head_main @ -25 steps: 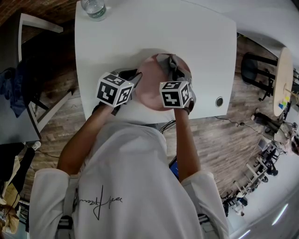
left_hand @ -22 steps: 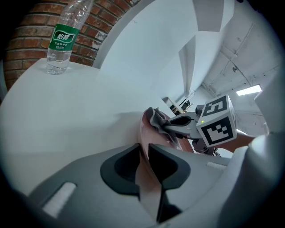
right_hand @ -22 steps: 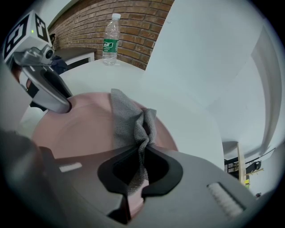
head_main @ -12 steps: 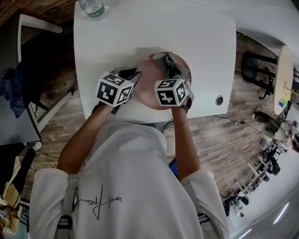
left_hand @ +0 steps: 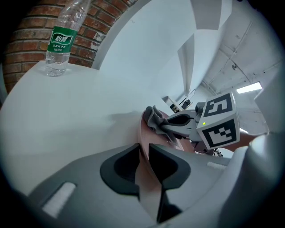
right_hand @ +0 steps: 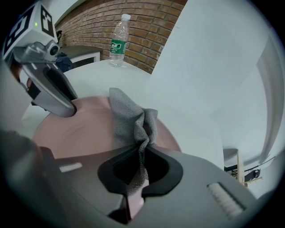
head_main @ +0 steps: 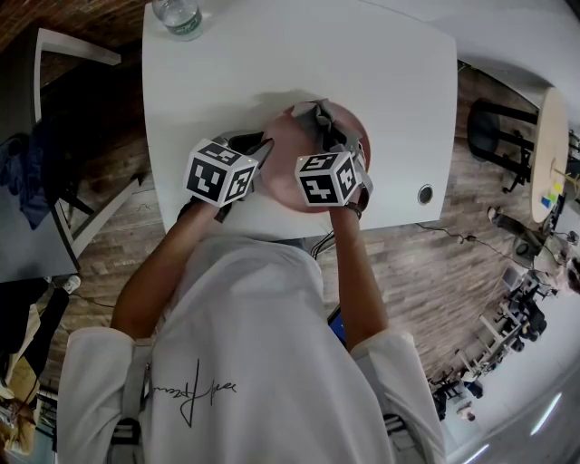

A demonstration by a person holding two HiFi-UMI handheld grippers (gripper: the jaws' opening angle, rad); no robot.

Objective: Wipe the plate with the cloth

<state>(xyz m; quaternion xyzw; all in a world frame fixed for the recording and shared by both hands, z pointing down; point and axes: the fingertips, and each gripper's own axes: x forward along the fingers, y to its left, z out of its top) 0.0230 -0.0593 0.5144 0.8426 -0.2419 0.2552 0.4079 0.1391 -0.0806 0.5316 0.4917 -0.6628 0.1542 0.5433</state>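
A pink plate [head_main: 288,163] lies on the white table [head_main: 381,82] near its front edge. My left gripper [head_main: 262,150] is shut on the plate's left rim; in the left gripper view the rim [left_hand: 144,178] runs between the jaws of that gripper [left_hand: 143,156]. My right gripper [head_main: 333,136] is shut on a grey cloth [head_main: 320,117], which rests on the far part of the plate. The right gripper view shows the cloth [right_hand: 129,118] bunched between the jaws of that gripper [right_hand: 138,171] and spread over the plate [right_hand: 75,129]. The left gripper [right_hand: 60,100] holds the rim at left.
A water bottle [head_main: 181,15] stands at the table's far left corner, also in the left gripper view as the bottle [left_hand: 60,40]. A round cable hole [head_main: 425,197] sits near the front right edge. A chair [head_main: 72,163] stands left of the table, a brick wall [right_hand: 142,22] behind.
My right gripper has slid a little to the left across the plate, dragging the cloth along. The left gripper and the plate have stayed put.
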